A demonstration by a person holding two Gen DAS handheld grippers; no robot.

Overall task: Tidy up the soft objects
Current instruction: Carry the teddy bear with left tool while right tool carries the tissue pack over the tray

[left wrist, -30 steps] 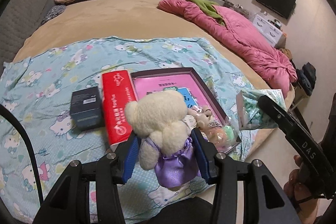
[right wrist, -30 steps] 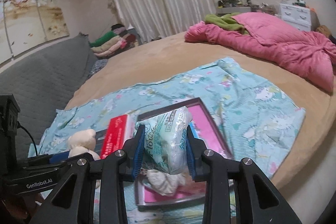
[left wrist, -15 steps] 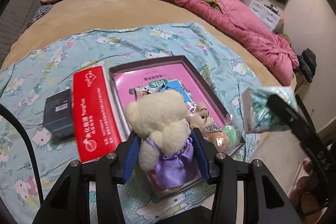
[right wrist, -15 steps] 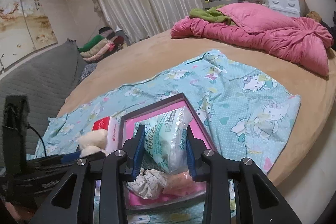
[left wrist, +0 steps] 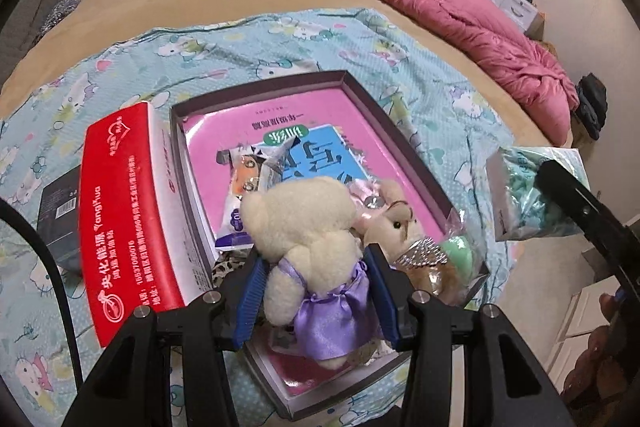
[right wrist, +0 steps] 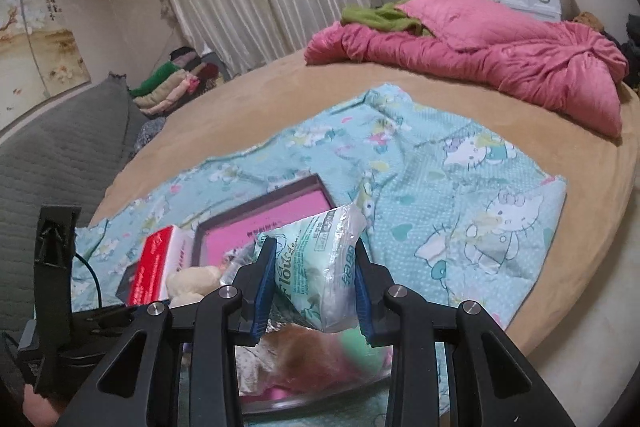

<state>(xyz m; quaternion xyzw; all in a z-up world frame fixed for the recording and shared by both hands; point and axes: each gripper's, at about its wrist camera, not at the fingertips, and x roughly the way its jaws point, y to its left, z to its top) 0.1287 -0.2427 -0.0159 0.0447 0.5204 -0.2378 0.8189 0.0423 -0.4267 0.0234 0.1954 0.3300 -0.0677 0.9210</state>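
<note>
My left gripper is shut on a cream plush bear in a purple dress and holds it over the near end of a shallow dark box with a pink lining. In the box lie a snack packet, a small tan plush toy and a bagged soft item. My right gripper is shut on a pale green plastic packet, held above the box's near right side. That packet also shows in the left wrist view.
A red carton lies left of the box, with a dark small box beyond it. All sit on a Hello Kitty sheet on a tan round bed. A pink quilt is heaped at the far right.
Both grippers have moved forward over the box with their loads. The bear is now above the box's near end, and the packet is lower and closer to the box.
</note>
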